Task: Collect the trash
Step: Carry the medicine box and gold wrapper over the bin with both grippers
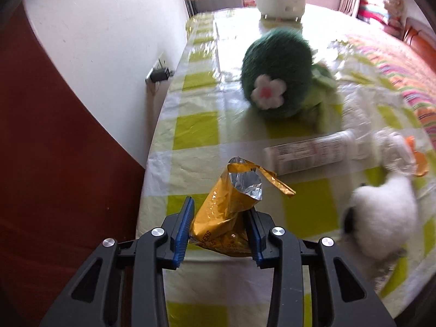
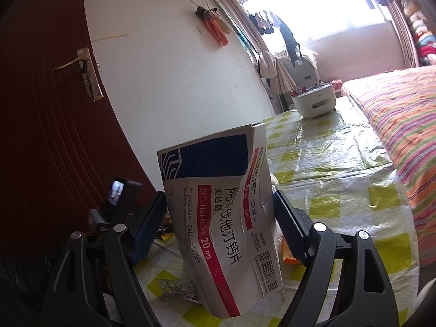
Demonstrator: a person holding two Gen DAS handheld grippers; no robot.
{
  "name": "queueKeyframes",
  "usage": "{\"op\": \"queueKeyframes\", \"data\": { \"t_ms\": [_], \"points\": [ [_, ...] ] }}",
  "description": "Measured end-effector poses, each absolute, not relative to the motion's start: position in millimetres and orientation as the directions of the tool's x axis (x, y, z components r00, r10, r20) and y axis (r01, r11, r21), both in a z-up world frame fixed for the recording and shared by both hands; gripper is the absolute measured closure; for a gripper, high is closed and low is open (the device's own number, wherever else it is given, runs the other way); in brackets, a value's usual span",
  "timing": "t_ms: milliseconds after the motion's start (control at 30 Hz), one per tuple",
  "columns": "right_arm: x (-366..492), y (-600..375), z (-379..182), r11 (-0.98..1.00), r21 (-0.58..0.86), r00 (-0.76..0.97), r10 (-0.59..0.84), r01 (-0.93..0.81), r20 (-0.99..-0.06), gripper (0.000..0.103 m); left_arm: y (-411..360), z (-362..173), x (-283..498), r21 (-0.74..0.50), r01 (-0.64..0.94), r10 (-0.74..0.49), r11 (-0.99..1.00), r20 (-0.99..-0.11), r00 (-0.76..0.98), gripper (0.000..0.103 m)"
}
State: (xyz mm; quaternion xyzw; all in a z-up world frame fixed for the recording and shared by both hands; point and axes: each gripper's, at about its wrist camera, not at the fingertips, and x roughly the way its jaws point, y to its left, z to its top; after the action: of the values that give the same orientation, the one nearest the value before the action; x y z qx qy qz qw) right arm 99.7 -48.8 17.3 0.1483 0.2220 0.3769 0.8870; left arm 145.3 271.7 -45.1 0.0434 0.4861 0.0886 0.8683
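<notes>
Between the left tongs (image 1: 219,227), gold wrapper (image 1: 227,207) stands upright, torn mouth up.

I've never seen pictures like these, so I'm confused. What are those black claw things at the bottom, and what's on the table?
Those claws are grippers a person holds, one per hand, each carrying a camera that looks along its fingers. The left gripper squeezes a crumpled golden foil snack wrapper. The right gripper holds a white and blue cardboard medicine box. On the table's green-and-white checked plastic cloth lie a dark green fuzzy toy with a white flower, a white labelled tube, a white fluffy toy and a round white container.
</notes>
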Motion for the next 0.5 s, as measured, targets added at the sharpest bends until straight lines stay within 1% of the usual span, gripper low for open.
{"op": "queueKeyframes", "data": {
  "t_ms": [133, 267, 500],
  "points": [
    [87, -50, 14, 0.692, 0.406, 0.634, 0.717, -0.597, -0.289, 0.026, 246, -26, 122, 0.128, -0.104, 0.165, 0.986, -0.791, 0.589, 0.068],
    [78, -53, 11, 0.725, 0.383, 0.661, 0.685, -0.573, -0.306, 0.026, 214, -12, 99, 0.074, -0.07, 0.102, 0.995, -0.758, 0.644, 0.068],
    [60, -75, 13, 0.762, 0.404, 0.713, 0.633, -0.506, -0.3, 0.026, 159, 2, 74, 0.022, 0.046, -0.016, 0.999, -0.727, 0.686, 0.068]
  ]
}}
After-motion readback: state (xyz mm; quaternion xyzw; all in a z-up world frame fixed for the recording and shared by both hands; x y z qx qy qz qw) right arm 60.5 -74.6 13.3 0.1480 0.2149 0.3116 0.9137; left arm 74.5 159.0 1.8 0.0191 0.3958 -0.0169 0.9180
